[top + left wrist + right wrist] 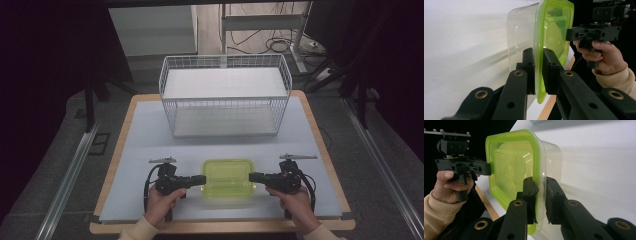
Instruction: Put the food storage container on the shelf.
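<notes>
Presently on surface (150, 145): one lidded green container (228, 177), near front edge — clamped at its rim by left hand-held gripper (202, 179) and right hand-held gripper (251, 177), one per short end. One white wire basket (225, 95) behind. Container contents indistinct; both forearms cut off by frame.

No text, label, brand, number or sign can be read in any of the views.
</notes>
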Motion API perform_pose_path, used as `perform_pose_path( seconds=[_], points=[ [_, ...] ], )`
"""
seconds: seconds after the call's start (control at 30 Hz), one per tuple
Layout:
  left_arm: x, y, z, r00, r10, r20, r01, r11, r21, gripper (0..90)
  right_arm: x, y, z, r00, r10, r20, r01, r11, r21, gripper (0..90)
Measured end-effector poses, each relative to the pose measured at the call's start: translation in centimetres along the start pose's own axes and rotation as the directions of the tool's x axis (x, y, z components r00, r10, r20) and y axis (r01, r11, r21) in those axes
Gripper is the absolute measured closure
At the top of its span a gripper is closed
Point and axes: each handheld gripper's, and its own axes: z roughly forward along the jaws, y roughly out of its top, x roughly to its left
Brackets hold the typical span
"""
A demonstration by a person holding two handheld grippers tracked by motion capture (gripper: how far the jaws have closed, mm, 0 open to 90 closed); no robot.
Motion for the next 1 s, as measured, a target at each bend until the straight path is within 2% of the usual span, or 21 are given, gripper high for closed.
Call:
perform_pose_path(
  seconds=[0.37, 0.67, 0.8, 1.0],
  points=[
    [-0.1, 0.6, -0.8, 1.0, -0.001, -0.009, 0.0, 0.9996, -0.027, 82.2, 0.8, 1.1, 0.2, 0.9994, -0.034, 0.0, 0.034, 0.999, -0.015, 80.3],
    [-0.3, 1.4, -1.0, 0.9999, 0.012, -0.003, -0.013, 0.9994, -0.034, 82.1, 1.5, 1.9, -0.1, 0.9975, -0.07, 0.01, 0.071, 0.997, -0.031, 80.4],
    [-0.6, 1.8, -1.1, 0.9995, 0.031, 0.001, -0.03, 0.9986, -0.043, 82.0, 1.7, 2.3, -0.4, 0.9962, -0.086, 0.012, 0.087, 0.995, -0.046, 80.5],
    [-0.9, 2.1, -1.2, 0.9992, 0.04, 0.001, -0.04, 0.9984, -0.041, 82.0, 1.9, 2.5, -0.8, 0.9959, -0.09, 0.006, 0.09, 0.994, -0.053, 80.5]
  ],
)
